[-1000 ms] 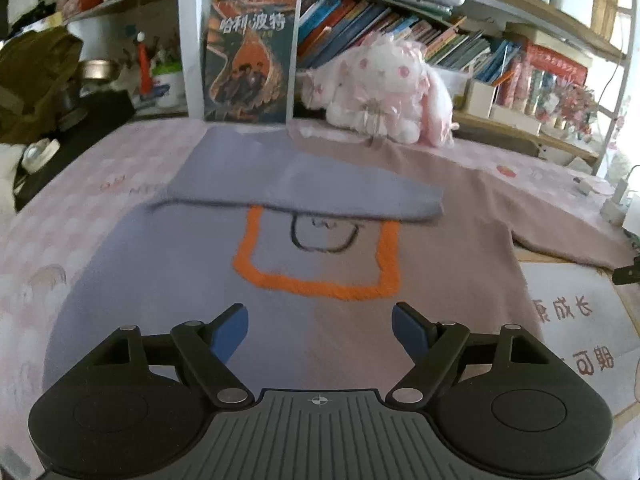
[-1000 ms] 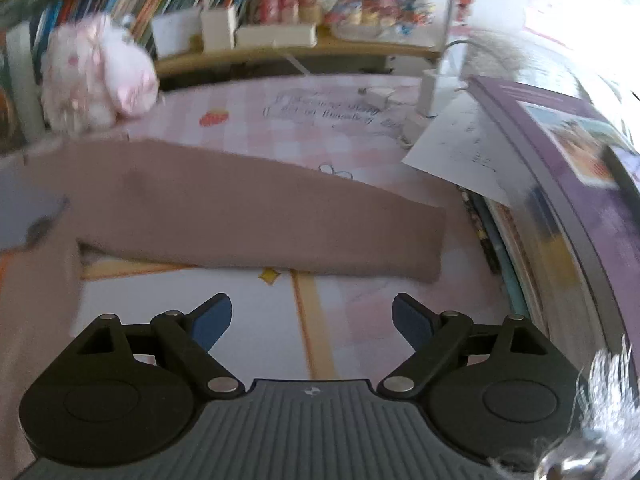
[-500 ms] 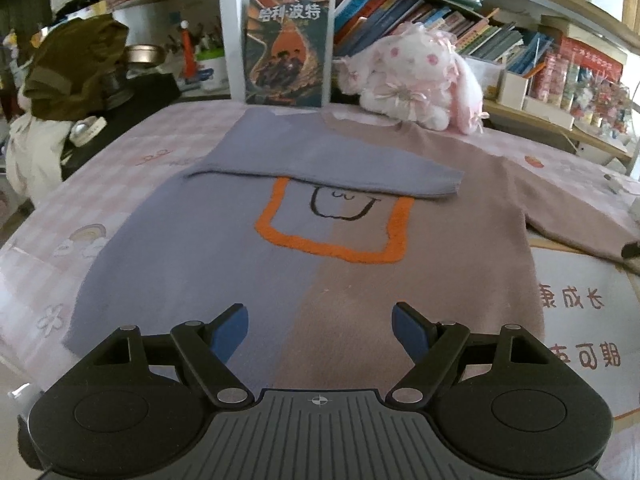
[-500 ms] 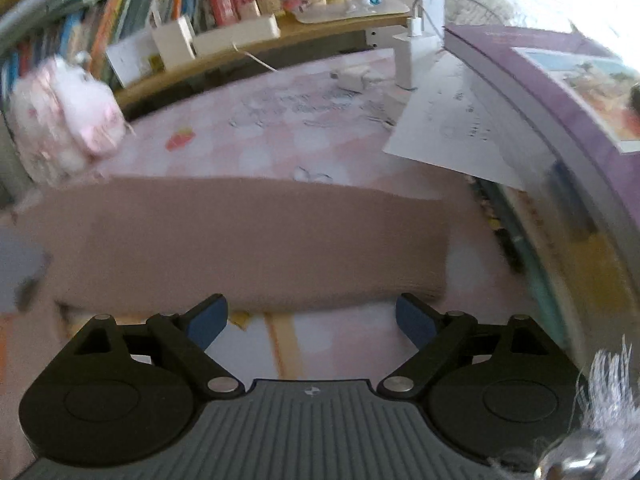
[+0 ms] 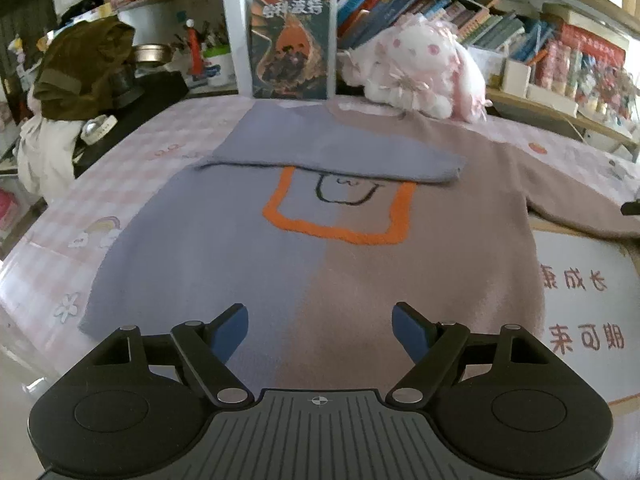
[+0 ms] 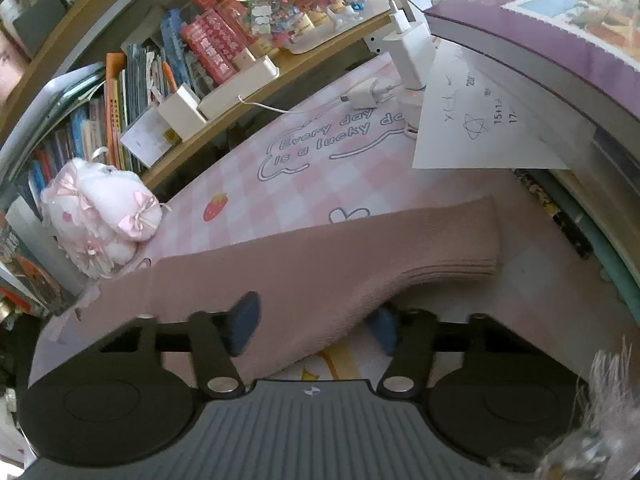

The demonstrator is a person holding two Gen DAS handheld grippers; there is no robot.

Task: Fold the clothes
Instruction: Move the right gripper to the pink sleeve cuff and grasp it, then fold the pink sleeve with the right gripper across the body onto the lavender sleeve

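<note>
**Sweater flat on the pink bed, one sleeve between the right tongs**

The sweater (image 5: 304,248) lies flat on the pink checked cover (image 5: 60,240). It is the big thing to look at — half blue-grey, half dusty pink, with an orange box shape (image 5: 340,220) in its middle. The blue-grey sleeve (image 5: 336,152) is folded across the top of the sweater, just above the orange box. Behind the sweater a fluffy pink-and-white toy bunny (image 5: 416,68) sits against the bookshelf (image 5: 440,20), and a dark book (image 5: 292,44) stands up beside the bunny.

The left gripper (image 5: 320,330) hangs over the bottom edge of the sweater. Its two blue fingers are wide apart and nothing is between them.

The pink sleeve (image 6: 320,264) of the sweater reaches out to the side, away from the body. The right gripper (image 6: 312,326) is at this sleeve — one blue finger (image 6: 244,320) is on top of the cloth and the other peeks out from under the edge. The jaws are partly closed around the sleeve, and the cloth lifts a bit there. I cannot tell if they pinch it tight. Past the end of the sleeve lies a white paper (image 6: 472,132) with pen marks, near a white charger (image 6: 368,94).
</note>
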